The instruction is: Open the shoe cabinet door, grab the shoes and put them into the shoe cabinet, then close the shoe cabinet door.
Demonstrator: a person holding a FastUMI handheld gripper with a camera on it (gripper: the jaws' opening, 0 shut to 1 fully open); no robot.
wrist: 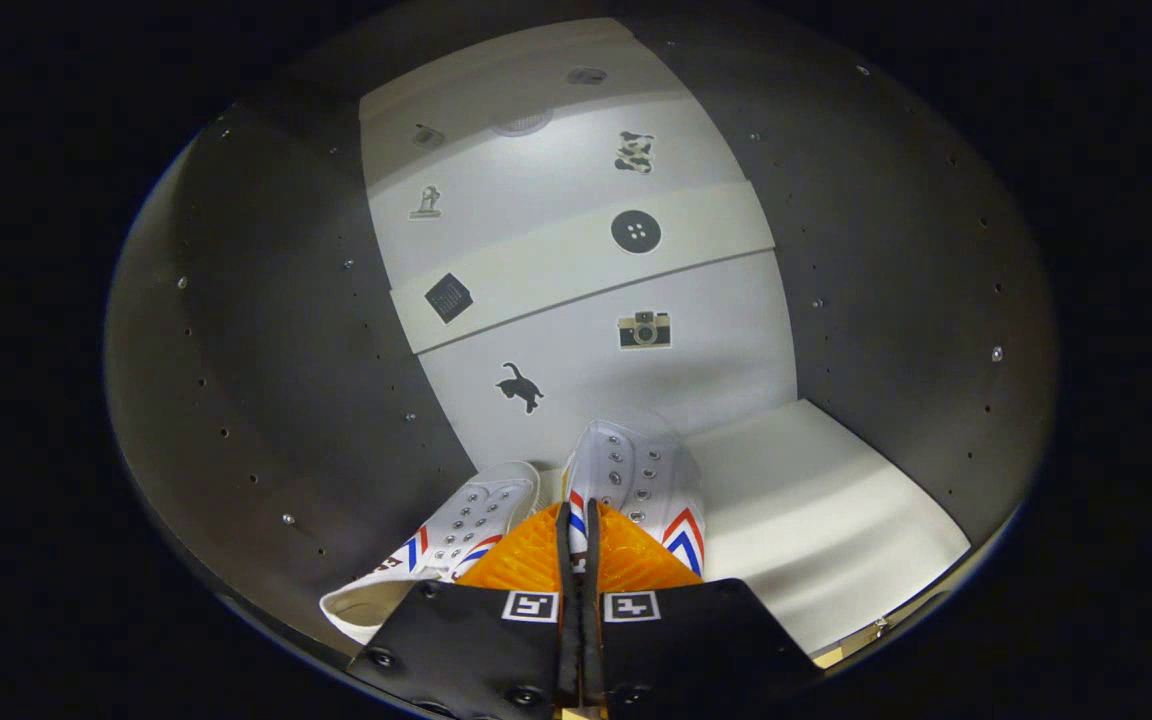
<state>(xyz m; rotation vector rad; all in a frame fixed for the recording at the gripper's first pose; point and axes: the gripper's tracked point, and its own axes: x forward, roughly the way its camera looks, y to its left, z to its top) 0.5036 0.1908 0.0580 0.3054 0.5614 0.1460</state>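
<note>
I am looking into the open shoe cabinet (pixel 816 510), at its white floor and white back panel (pixel 576 370). Two white sneakers with red and blue chevrons are inside. The left sneaker (pixel 466 520) rests on the floor against the dark left wall, toe pointing to the back. The right sneaker (pixel 636 475) lies just ahead of my fingers, also toe to the back. My gripper (pixel 579 515) is shut on this sneaker's rear edge, and a thin strip of it shows between the fingers. The fingers hide its heel.
Dark side walls with rows of small holes close in on the left (pixel 266 380) and right (pixel 906 300). The back panel carries stickers, among them a cat (pixel 521 387), a camera (pixel 644 329) and a button (pixel 635 231). Bare white floor lies right of the sneakers.
</note>
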